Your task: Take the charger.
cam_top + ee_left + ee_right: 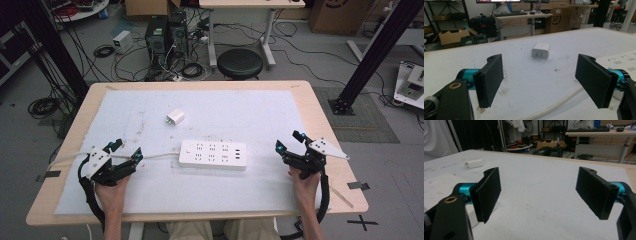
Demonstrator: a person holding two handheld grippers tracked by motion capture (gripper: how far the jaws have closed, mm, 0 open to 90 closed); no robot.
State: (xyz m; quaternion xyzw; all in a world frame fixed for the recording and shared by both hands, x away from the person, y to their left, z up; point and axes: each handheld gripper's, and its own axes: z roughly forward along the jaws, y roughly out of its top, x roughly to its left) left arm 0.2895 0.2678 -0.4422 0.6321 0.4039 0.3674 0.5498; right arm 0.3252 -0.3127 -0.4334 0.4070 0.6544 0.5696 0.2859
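A white power strip [213,154] lies flat in the middle of the white mat, its white cable [160,156] running off to the left. A small white charger plug [175,117] lies behind it, left of centre; it also lies ahead of the jaws in the left gripper view [540,50]. My left gripper [125,150] rests at the left, open, straddling the cable [556,103] with nothing held. My right gripper [290,140] sits to the right of the strip, open and empty. The strip's end [439,188] and the charger plug [474,163] lie to the left in the right gripper view.
The mat covers most of a wooden table [325,125]. A black stool [240,62] stands behind the table's far edge, with computer towers [165,35] and tangled cables on the floor. Black frame posts [372,47] stand at both sides.
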